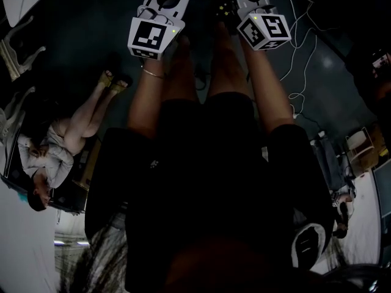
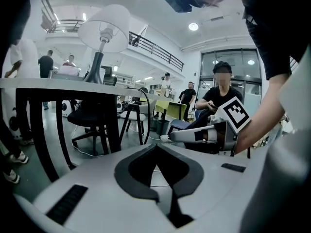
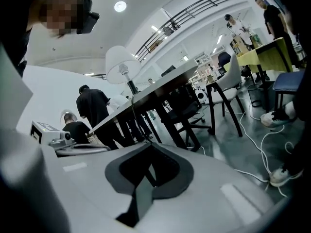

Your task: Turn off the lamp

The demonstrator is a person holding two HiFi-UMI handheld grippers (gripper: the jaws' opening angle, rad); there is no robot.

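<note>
Both grippers are held low in front of me. Left gripper [image 2: 156, 145] has its jaws together, tips meeting, nothing caught between them. Right gripper [image 3: 148, 144] is the same, closed and empty. Lamp [image 2: 103, 30], white shade on a dark stem, stands on the table [image 2: 48, 84]. Left gripper view puts it up and to the left of the tips, well apart from them. Right gripper view also puts it above and left of the tips, far off along the table edge. Neither gripper touches it.
</note>
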